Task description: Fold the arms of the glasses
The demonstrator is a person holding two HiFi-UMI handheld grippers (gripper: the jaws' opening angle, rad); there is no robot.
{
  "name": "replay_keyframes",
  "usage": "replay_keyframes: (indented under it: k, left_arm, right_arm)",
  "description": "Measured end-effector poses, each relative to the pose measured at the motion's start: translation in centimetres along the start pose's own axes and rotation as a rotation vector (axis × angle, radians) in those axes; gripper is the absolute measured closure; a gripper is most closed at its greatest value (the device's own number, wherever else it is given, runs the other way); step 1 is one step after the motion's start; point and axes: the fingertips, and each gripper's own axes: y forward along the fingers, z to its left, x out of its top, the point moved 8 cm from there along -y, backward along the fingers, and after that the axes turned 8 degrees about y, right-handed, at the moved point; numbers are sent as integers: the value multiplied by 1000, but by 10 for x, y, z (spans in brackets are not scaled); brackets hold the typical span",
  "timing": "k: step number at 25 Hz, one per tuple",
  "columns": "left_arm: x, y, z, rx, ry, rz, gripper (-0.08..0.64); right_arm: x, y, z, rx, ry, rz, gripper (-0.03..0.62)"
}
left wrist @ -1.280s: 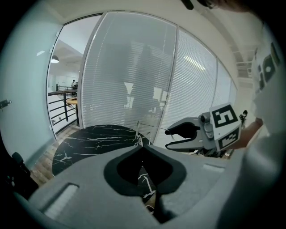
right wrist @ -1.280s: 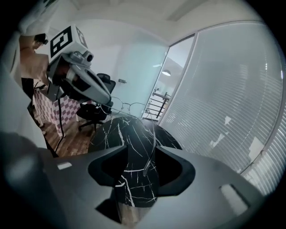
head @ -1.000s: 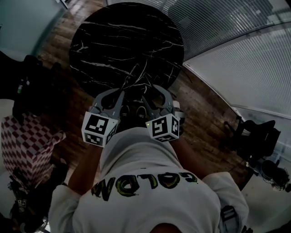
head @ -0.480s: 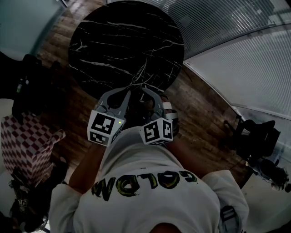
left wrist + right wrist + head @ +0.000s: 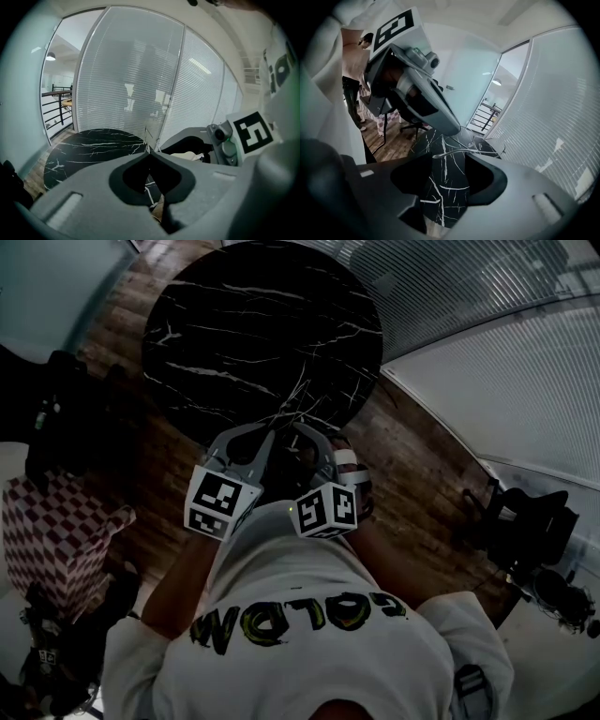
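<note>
Pinching the glasses: the left gripper (image 5: pixel 149 152), its jaws squeezed fully together on the thin wire glasses (image 5: pixel 450 152); bits of wire frame stick up just past its tips.
Place of the glasses: held up in the air over the near edge of the table, between the tips of the two grippers.
Right gripper (image 5: pixel 449 161): jaws wide apart and opening. One thin wire of the glasses runs across the mouth at the tips, and neither pad presses on it.
Two grippers together: side by side in front of the person's chest, both angled downward, tips almost meeting.
Table (image 5: pixel 253 324): round, black marble with white veins, nothing else to be made out on it.
Floor (image 5: pixel 412 474): dark wooden planks around the table.
Blinds (image 5: pixel 497 362): pale slatted blinds behind glass, curving round the far side of the table.
Checked block (image 5: pixel 56 531): red-and-white squares, on the floor well to the person's left.
Bystander (image 5: pixel 351 70): another person standing beyond the left gripper, seen in the right gripper view.
</note>
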Motion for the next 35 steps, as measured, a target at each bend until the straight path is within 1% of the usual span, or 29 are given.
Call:
replay_keyframes:
  k: [3,6,9,14,15,17,19,22,25,29,31,35]
  left_arm:
    - [-9,5,7,17,-12,6,558]
    - [-20,12,18,32,-31,11,558]
    - [-31,22,30,53,-51,26,557]
    - [-57,44,45,76,-72,40,557]
    - [-62,50,48,75,-81,41,557]
    - [-74,64,54,73,-102,45,557]
    - [-87,76,58,73,-122,58,557]
    - [-108,90,60,73,-139,84,557]
    - [-128,107,65,82,-145,104,557]
    - [-150,128,68,87,-168,116,557]
    - [-160,136,68,87,-176,117,557]
    - [-181,152,67,90,-190,131,557]
  right_arm:
    - [-9,0,-2,9,14,21,367]
    - [-21,0,-7,-5,61,33,367]
    - [-34,3,-15,-44,133,25,402]
    - [-50,9,-25,-90,241,9,438]
    - [-52,10,-27,-96,256,2,452]
    - [-57,15,-31,-105,278,-14,519]
    - [-61,19,-32,-104,312,-27,563]
    - [-68,23,-29,-91,373,-45,588]
    - [-89,29,-24,-96,445,-82,589]
    - [-121,28,-11,-162,583,-118,591]
    - [-134,28,-4,-178,638,-121,591]
    - [-154,28,5,-183,684,-95,591]
